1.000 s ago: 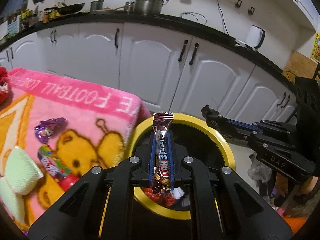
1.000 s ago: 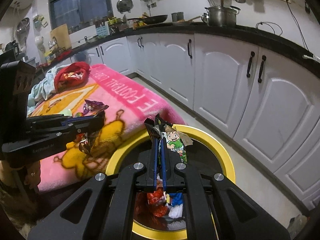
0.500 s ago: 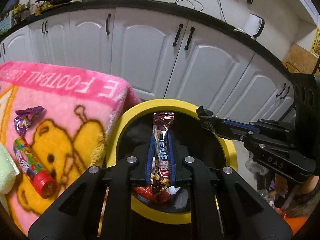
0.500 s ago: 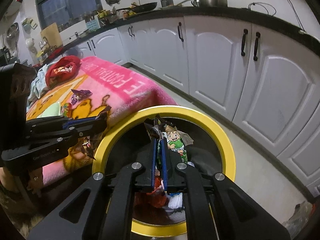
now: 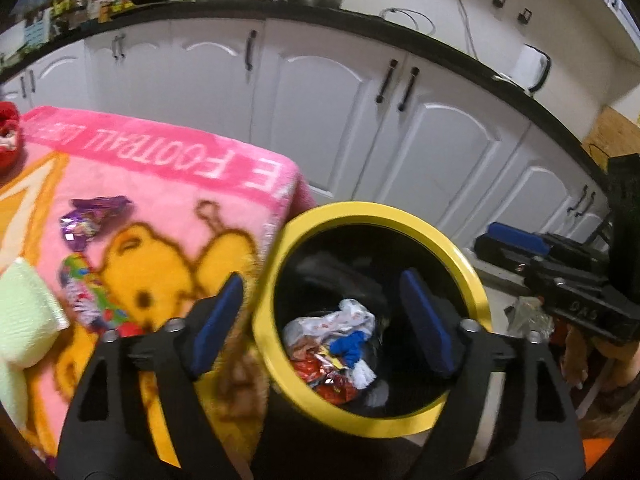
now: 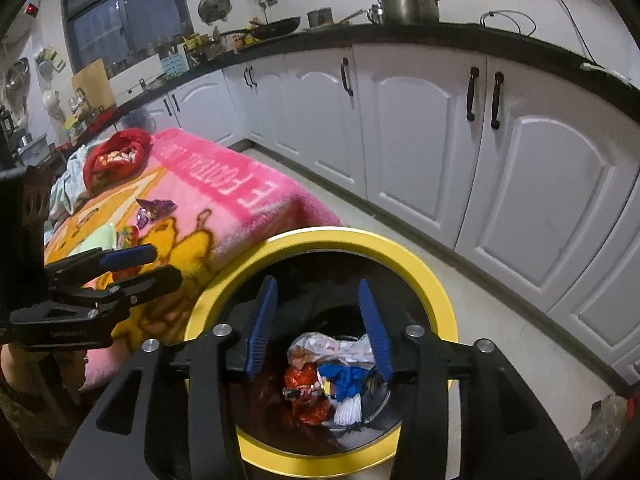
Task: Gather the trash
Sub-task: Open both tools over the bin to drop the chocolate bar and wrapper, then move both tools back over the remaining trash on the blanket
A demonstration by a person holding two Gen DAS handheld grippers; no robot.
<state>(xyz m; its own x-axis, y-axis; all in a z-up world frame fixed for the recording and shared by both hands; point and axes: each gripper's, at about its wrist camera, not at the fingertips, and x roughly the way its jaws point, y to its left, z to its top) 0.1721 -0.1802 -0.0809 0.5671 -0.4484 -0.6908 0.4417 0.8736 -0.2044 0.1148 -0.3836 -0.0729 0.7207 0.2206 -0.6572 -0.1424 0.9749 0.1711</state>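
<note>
A black bin with a yellow rim (image 5: 472, 280) (image 6: 436, 292) stands beside a table under a pink blanket (image 5: 168, 164) (image 6: 240, 196). Several wrappers (image 5: 332, 344) (image 6: 324, 376) lie inside the bin. My left gripper (image 5: 320, 300) is open and empty over the bin's left rim. My right gripper (image 6: 320, 308) is open and empty above the bin's mouth. A purple wrapper (image 5: 92, 216) (image 6: 154, 208) and a colourful candy tube (image 5: 86, 292) lie on the blanket.
A pale green cloth (image 5: 24, 320) lies at the blanket's left. A red cloth bundle (image 6: 116, 160) sits at its far end. White kitchen cabinets (image 5: 320, 112) with a black counter run behind. A crumpled bag (image 6: 596, 436) lies on the floor.
Both grippers have opened and let go of their wrappers, which dropped into the bin. The left gripper has shifted left over the rim.
</note>
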